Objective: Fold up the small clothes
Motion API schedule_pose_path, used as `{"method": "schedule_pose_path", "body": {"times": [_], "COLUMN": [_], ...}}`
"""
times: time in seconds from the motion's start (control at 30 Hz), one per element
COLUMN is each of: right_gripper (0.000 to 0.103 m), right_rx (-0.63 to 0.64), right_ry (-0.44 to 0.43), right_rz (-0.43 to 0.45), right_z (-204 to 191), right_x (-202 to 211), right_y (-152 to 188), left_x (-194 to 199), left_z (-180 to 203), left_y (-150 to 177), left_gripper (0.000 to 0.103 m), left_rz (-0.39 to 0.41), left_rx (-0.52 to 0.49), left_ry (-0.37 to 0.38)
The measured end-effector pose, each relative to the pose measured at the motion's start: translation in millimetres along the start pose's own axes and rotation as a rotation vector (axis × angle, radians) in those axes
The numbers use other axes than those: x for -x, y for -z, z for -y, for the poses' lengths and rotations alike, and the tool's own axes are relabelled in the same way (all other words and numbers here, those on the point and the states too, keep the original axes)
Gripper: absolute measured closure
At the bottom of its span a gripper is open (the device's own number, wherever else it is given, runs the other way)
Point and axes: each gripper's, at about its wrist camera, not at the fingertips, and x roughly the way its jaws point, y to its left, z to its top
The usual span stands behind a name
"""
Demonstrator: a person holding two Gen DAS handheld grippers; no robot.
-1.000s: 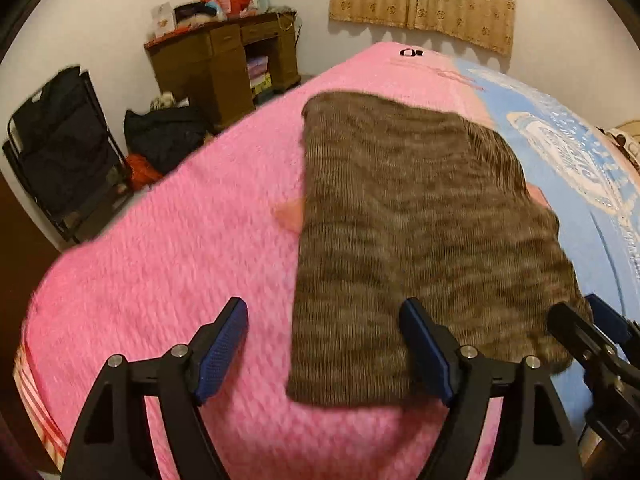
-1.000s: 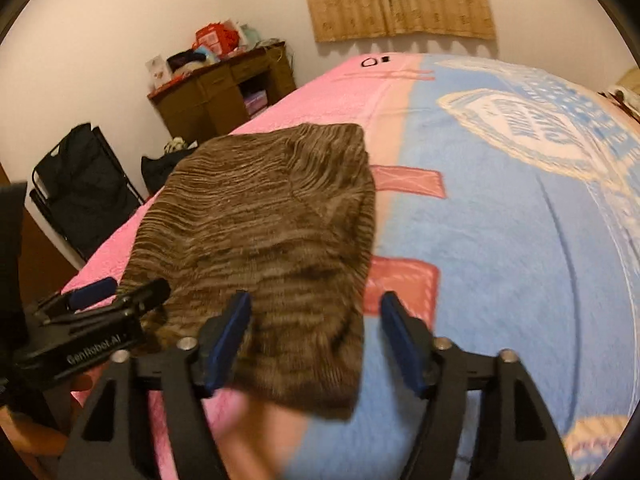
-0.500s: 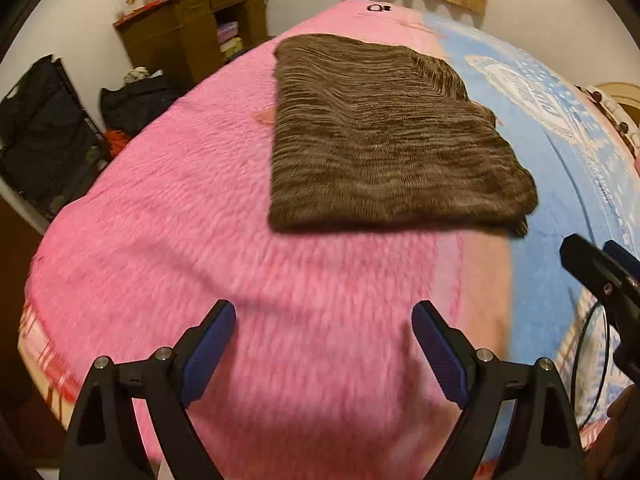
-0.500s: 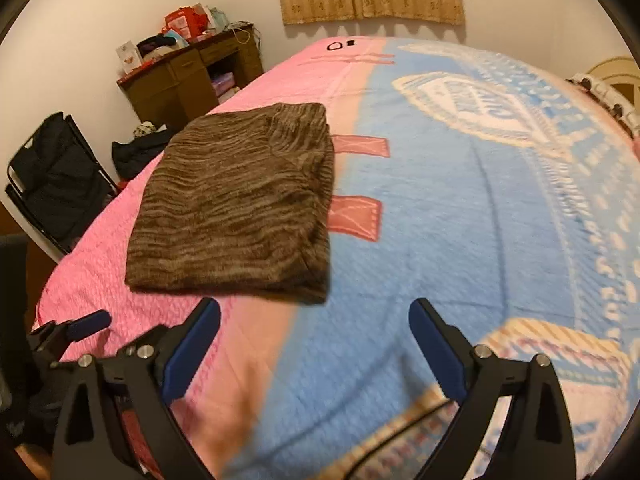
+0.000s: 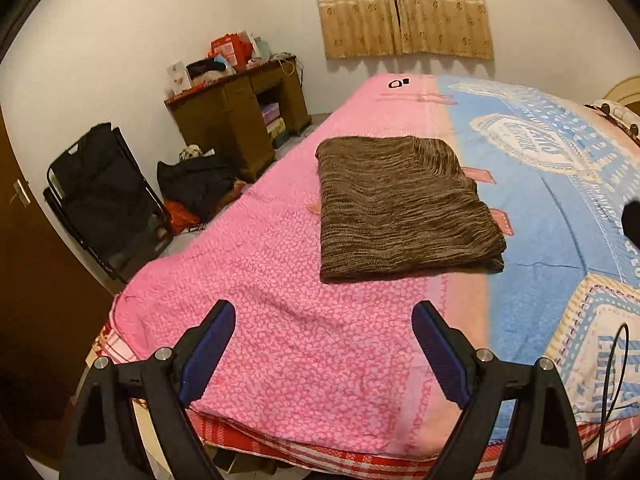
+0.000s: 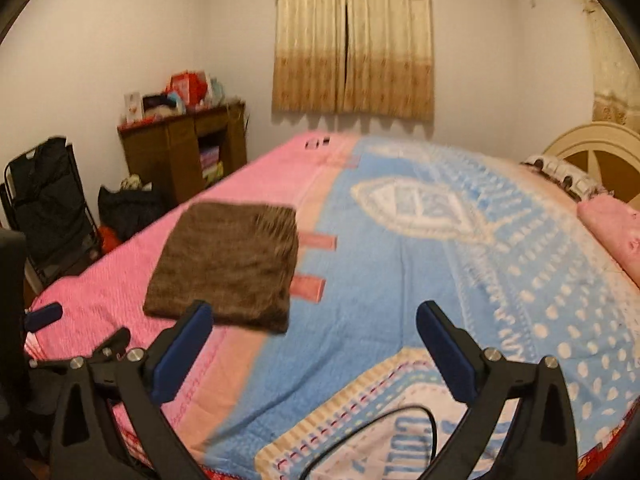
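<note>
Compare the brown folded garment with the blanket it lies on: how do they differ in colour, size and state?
The garment is streaky brown all over; the blanket is pink on one side and blue on the other. The garment is a small rectangle; the blanket covers the bed. The garment is folded into layers; the blanket lies spread out. Both lie flat.

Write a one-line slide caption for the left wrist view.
Left gripper open and empty above the pink and blue blanket, with the folded brown knit garment lying flat ahead of it.
</note>
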Motion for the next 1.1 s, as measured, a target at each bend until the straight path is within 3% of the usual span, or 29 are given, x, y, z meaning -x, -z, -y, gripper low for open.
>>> {"method": "schedule_pose_path", "body": {"times": [0.27, 0.43, 0.63, 0.83, 0.93, 1.1], "right_gripper": [0.0, 0.0, 0.0, 0.0, 0.0, 0.0], "right_rx": [-0.026, -0.044, -0.086, -0.1, -0.105, -0.11], "right_ry": [0.013, 0.009, -0.015, -0.038, -0.057, -0.07], "right_rz": [-0.012, -0.007, 0.035, 0.117, 0.162, 0.254], "right_z": [2, 4, 8, 7, 7, 9], "right_x": [-10, -3, 15, 37, 46, 62], "right_y": [-1, 0, -7, -16, -19, -22], "left_x": [-11, -16, 21, 72, 90, 102], "left_z": [1, 1, -9, -16, -24, -32], "left_y": [6, 7, -4, -11, -12, -13], "left_gripper": [0.013, 0.013, 0.013, 0.013, 0.012, 0.013], "left_rz": [-0.043, -0.069, 0.048, 0.203, 0.288, 0.343], "left_rx": [-0.043, -0.051, 0.018, 0.061, 0.1, 0.139], "left_ry": [-0.1, -0.106, -0.065, -0.093, -0.048, 0.038]}}
